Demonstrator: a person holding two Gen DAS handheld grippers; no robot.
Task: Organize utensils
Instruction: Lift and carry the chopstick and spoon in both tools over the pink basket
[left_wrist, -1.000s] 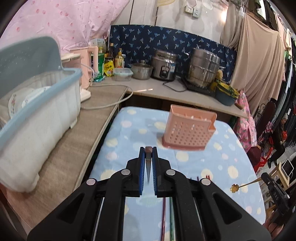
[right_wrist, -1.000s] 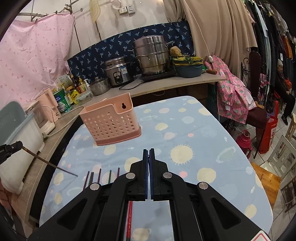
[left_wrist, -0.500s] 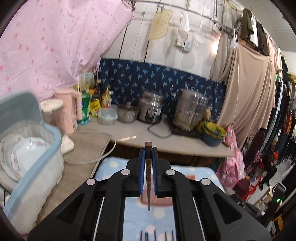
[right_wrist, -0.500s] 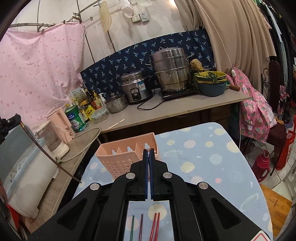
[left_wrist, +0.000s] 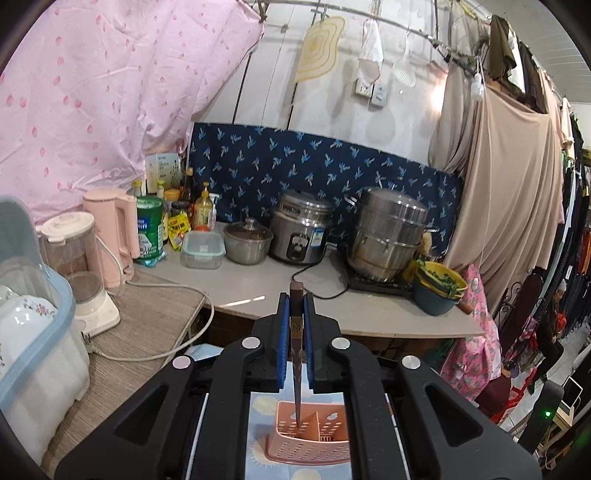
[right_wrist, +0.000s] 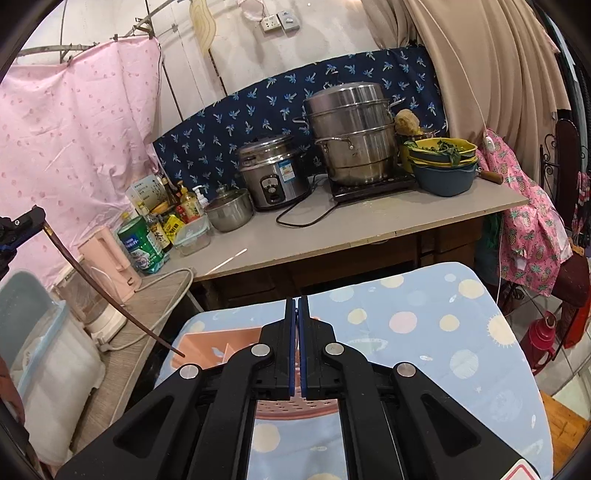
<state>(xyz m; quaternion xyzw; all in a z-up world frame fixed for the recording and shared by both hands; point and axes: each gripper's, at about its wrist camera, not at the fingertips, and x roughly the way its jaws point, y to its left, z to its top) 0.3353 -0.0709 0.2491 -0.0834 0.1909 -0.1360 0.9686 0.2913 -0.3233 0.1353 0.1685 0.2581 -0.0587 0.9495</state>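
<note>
One dark chopstick (left_wrist: 296, 347) is gripped by the left gripper (left_wrist: 296, 325), its tip hanging over one pink basket (left_wrist: 309, 435) at 6 o'clock on the dotted table (right_wrist: 424, 325). The right gripper (right_wrist: 296, 332) is clenched on nothing. Two steel pots (left_wrist: 386, 232) and one kettle (left_wrist: 110, 232) are seen at 12 o'clock behind.

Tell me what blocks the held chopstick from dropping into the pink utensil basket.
Nothing visible does. The left gripper holds the chopstick tip-down over an open compartment of the pink basket.
</note>
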